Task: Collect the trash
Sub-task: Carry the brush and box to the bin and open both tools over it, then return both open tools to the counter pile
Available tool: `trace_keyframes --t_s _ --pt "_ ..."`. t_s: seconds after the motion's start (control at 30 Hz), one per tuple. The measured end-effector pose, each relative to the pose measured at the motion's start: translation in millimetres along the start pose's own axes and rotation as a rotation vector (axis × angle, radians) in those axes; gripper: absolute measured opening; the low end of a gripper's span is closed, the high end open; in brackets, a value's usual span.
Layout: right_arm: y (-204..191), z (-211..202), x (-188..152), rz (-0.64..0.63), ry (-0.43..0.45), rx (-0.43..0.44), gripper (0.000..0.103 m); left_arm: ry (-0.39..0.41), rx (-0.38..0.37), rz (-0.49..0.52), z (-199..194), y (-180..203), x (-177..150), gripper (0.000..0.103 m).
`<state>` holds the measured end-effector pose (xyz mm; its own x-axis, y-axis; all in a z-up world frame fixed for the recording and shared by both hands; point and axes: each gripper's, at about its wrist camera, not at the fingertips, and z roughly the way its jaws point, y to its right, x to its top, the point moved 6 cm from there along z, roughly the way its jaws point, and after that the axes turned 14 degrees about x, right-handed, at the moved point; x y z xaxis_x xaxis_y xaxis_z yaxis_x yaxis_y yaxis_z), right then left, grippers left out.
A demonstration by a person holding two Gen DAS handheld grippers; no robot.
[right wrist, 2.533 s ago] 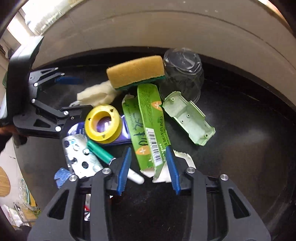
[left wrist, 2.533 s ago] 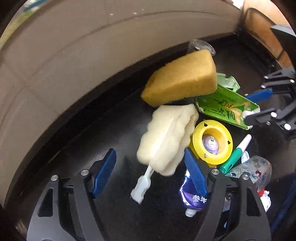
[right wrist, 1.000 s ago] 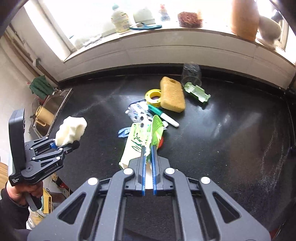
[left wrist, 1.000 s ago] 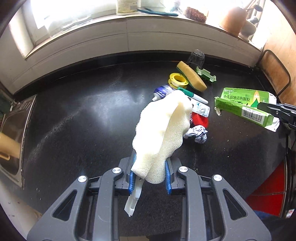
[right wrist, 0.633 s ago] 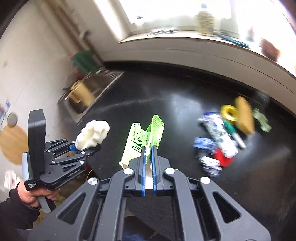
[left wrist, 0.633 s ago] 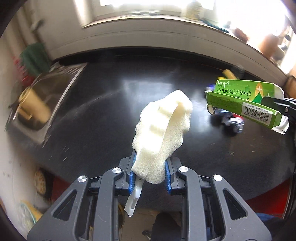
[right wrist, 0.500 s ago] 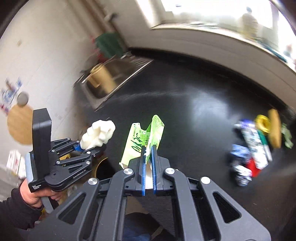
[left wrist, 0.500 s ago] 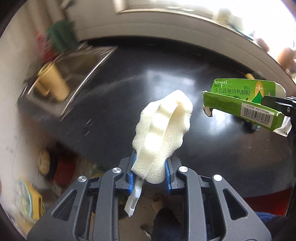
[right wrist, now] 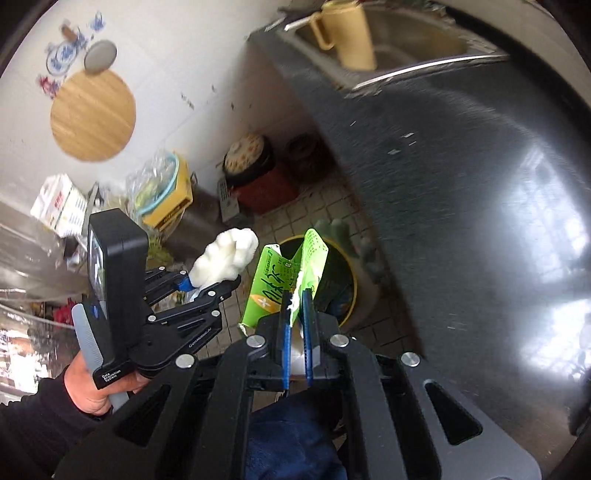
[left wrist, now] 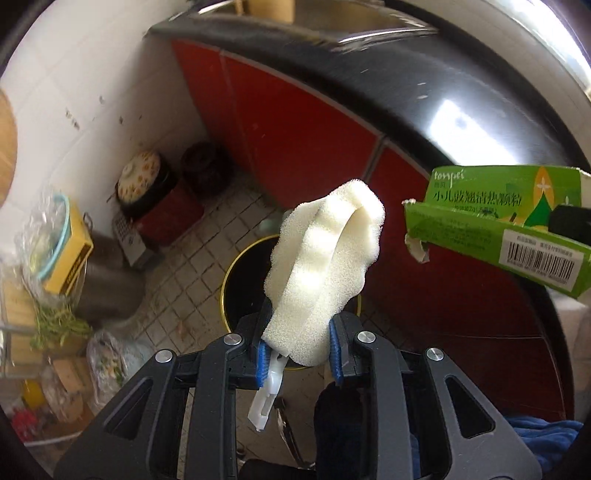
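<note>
My left gripper (left wrist: 297,354) is shut on a white foam brush head (left wrist: 325,266), whose plastic stub hangs below the pads. It hovers over a black trash bin with a yellow rim (left wrist: 236,273) on the tiled floor. My right gripper (right wrist: 295,306) is shut on a torn, flattened green carton (right wrist: 280,280) and is held above the same bin (right wrist: 351,291). In the left wrist view the carton (left wrist: 498,221) sits to the right of the foam. The right wrist view shows the left gripper (right wrist: 210,278) with the foam (right wrist: 225,258), held by a hand (right wrist: 88,391).
The black countertop (right wrist: 461,184) and red cabinet doors (left wrist: 295,129) run along the right of the bin. A sink (right wrist: 388,48) holds a yellow jug (right wrist: 351,33). A red pot with a patterned lid (left wrist: 140,177), a yellow box (left wrist: 66,262) and bags crowd the floor at the left.
Both grippers have swung off the countertop and down over the floor bin, rolling as they went. Each keeps its grip on its item.
</note>
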<state>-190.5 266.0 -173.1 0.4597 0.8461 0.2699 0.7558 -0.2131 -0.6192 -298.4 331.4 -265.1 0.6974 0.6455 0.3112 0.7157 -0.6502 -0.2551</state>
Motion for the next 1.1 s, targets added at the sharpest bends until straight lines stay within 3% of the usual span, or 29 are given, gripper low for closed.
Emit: trace_keyframes --t_s 0.23,0.53,0.6,0.63,0.67,0.73,0.8,0.97,1.1 --pt "-2.8 81.3 0.2 -0.003 -0.134 -0.041 0.006 -0.066 -0.014 -0.059 61.7 -21.4 -21.3 0.025" --pt "-6.6 111.4 2.7 -0.017 -0.186 -0.068 0.006 -0.08 -0.043 -0.065 76.0 -25.9 -28.5 0.026" --pt "-5.3 111.2 5.0 -0.017 -0.185 -0.073 0.007 -0.08 -0.055 -0.064 77.8 -27.0 -26.8 0.031" --pt "-5.7 113.0 6.0 -0.017 -0.184 -0.07 0.007 -0.075 -0.061 -0.064 77.1 -27.1 -25.7 0.042" --pt "-4.4 111.5 5.0 -0.016 -0.189 -0.065 0.008 -0.073 -0.066 -0.065 77.4 -27.5 -25.1 0.047" --pt "-3.0 113.9 5.9 -0.012 -0.193 -0.074 0.02 -0.066 -0.066 -0.068 77.2 -28.6 -24.3 0.056" --pt "-3.2 113.4 7.2 -0.008 -0.185 -0.063 0.065 -0.063 -0.049 -0.065 77.3 -30.4 -23.6 0.064" --pt "-7.3 93.3 8.1 -0.03 -0.139 -0.056 0.067 -0.04 -0.023 -0.071 68.4 -36.3 -23.6 0.08" --pt "1.6 52.3 5.9 -0.015 -0.069 -0.059 0.07 0.01 -0.015 -0.055 43.0 -33.2 -14.1 0.088"
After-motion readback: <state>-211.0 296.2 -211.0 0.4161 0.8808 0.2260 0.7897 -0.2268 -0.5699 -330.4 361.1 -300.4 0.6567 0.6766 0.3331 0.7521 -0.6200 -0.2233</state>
